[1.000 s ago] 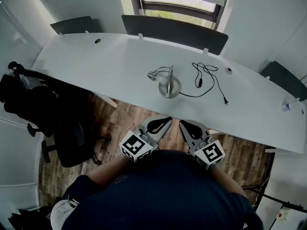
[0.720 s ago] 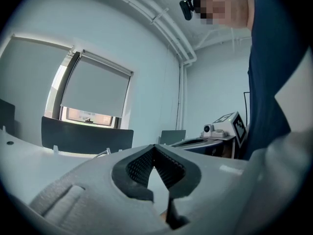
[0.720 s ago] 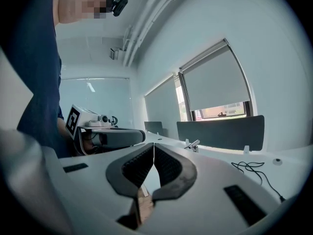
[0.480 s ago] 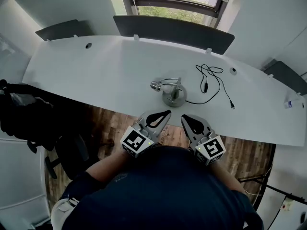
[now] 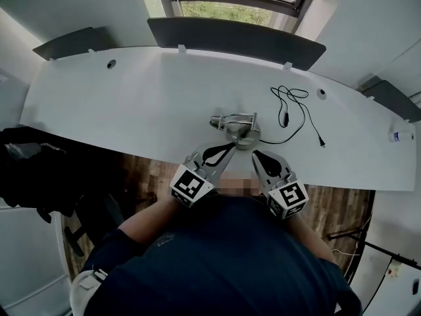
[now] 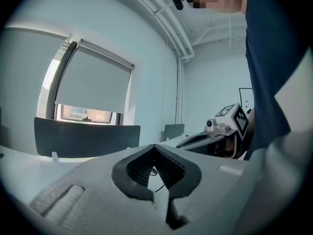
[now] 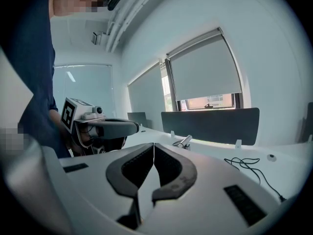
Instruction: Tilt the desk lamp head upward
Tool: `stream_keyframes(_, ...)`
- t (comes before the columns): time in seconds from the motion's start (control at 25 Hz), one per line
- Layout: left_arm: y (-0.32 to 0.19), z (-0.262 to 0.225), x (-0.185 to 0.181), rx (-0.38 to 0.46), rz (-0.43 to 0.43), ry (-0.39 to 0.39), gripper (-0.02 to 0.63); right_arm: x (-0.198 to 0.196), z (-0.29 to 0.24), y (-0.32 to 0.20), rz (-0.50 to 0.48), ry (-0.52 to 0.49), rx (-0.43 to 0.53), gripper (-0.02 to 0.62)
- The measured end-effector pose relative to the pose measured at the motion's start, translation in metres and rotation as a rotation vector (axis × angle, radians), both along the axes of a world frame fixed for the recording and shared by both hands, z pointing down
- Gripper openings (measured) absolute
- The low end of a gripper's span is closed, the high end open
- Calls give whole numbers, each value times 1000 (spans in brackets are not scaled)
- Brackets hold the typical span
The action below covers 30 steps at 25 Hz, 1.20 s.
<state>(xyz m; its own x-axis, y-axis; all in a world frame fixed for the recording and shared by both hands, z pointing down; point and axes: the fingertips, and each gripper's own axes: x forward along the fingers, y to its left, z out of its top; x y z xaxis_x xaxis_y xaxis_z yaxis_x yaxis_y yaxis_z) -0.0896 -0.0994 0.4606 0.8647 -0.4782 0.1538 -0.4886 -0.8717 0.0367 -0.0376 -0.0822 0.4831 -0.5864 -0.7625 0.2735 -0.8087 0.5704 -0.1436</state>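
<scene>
A small silver desk lamp [image 5: 238,127] stands on the white desk [image 5: 131,104] near its front edge, its round base at the right and its head [image 5: 217,120] lying low to the left. In the right gripper view the lamp head [image 7: 185,141] shows just past the jaw tips. Its black cord [image 5: 289,110] trails right. My left gripper [image 5: 231,146] is shut and empty, its tips just short of the lamp base. My right gripper [image 5: 255,155] is also shut and empty, close beside it. In the left gripper view the left gripper [image 6: 154,147] hides the lamp.
A dark divider panel [image 5: 230,39] runs along the desk's far edge below a window. A black office chair [image 5: 39,176] sits at the left over wood floor. A small bottle [image 5: 399,137] lies at the desk's far right.
The view has closed in on the desk. Both grippers, still shut, have moved forward from over the floor to the desk's front edge by the lamp base.
</scene>
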Motion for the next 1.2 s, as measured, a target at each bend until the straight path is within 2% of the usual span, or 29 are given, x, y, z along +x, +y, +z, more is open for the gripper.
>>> stream_keyframes(0.12,-10,5,2,16,-4,-21,6,4,11,-8,-11,26,-17,12)
stream_keyframes(0.32,-21,17,9,-27,-44,-6,6,11,33,-17,-47,59,-47,12)
stream_keyframes(0.64,-42,41,4,-39,-123,-97,6,27,66,-37,-94,103,-88,12)
stream_keyframes(0.8,-55,57,4,-19,-149,-177,6,32,79,-49,-105,110,-91,13)
stream_keyframes(0.92,-64,67,6,-29,-176,-182,6,32,87,-57,-112,117,-98,14)
stream_keyframes(1.08,-73,79,4,-27,-196,-293,6,35,95,-64,-122,122,-99,14)
stream_keyframes(1.2,-77,87,4,-23,-204,-321,8,36,102,-71,-129,134,-102,32)
